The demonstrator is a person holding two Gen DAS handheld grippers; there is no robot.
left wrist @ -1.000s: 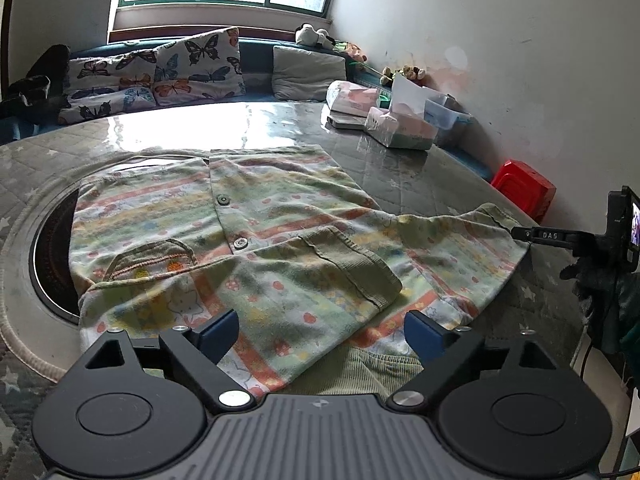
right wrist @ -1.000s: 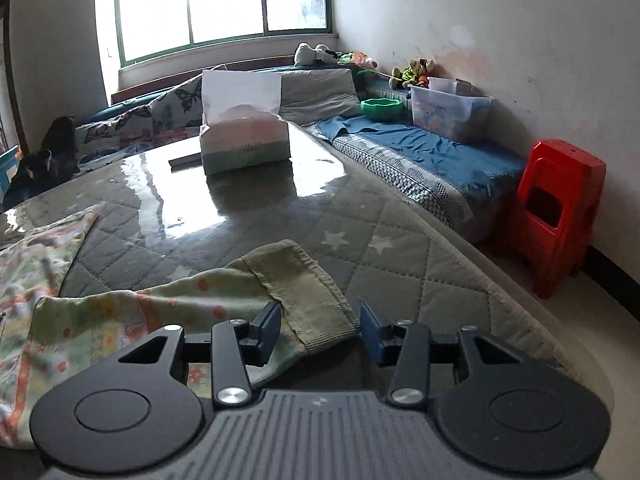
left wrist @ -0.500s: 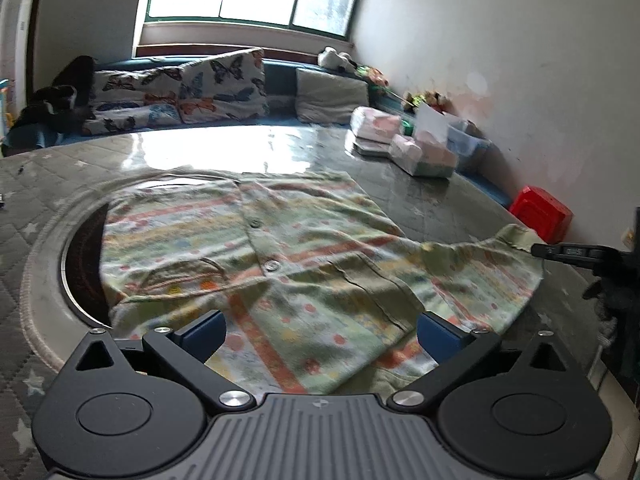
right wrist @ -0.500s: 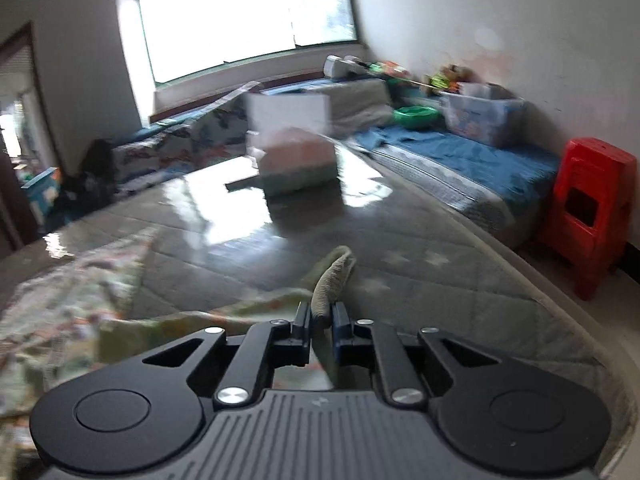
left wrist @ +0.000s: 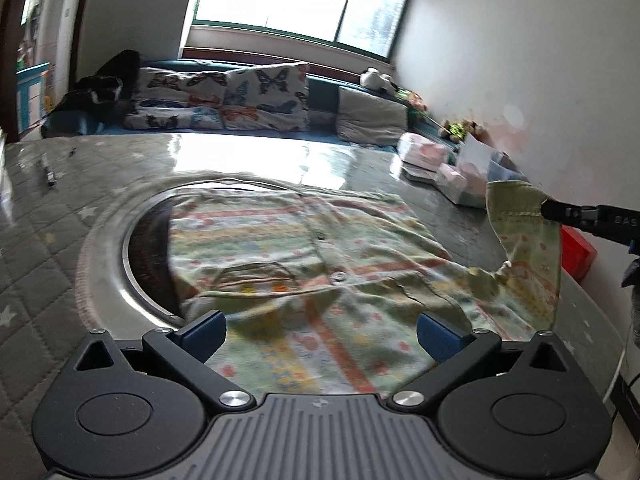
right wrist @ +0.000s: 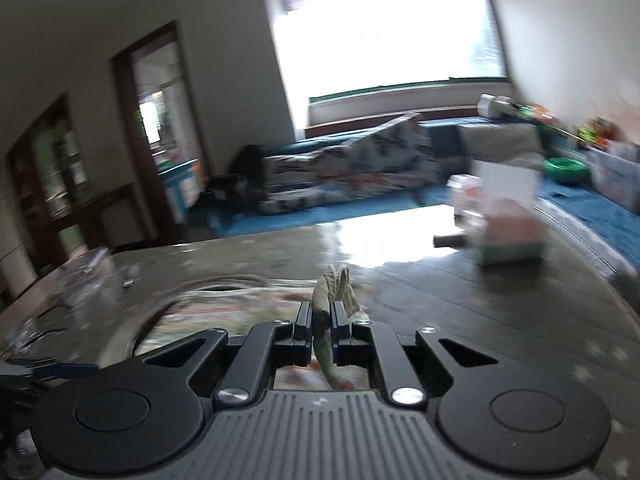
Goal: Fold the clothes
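A: What did the two grippers have?
B: The right gripper (right wrist: 321, 326) was clamped on one sleeve (left wrist: 516, 216), lifted off the table (left wrist: 60, 248). The left gripper (left wrist: 321, 334) was spread wide, holding nothing, low over the hem.
A: And the shirt (left wrist: 296, 248)?
B: One, flat on the table, two buttons showing. Beyond it, two tissue packs (left wrist: 456, 184) and three cushions (left wrist: 264, 96).

Daylight reaches you from the wide, blown-out window (left wrist: 296, 4) at the back, and it throws white glare across the glossy grey quilted desk (left wrist: 248, 152). Your right wrist view is heavily motion-smeared; the left is only slightly soft. Fisheye bending darkens all corners.
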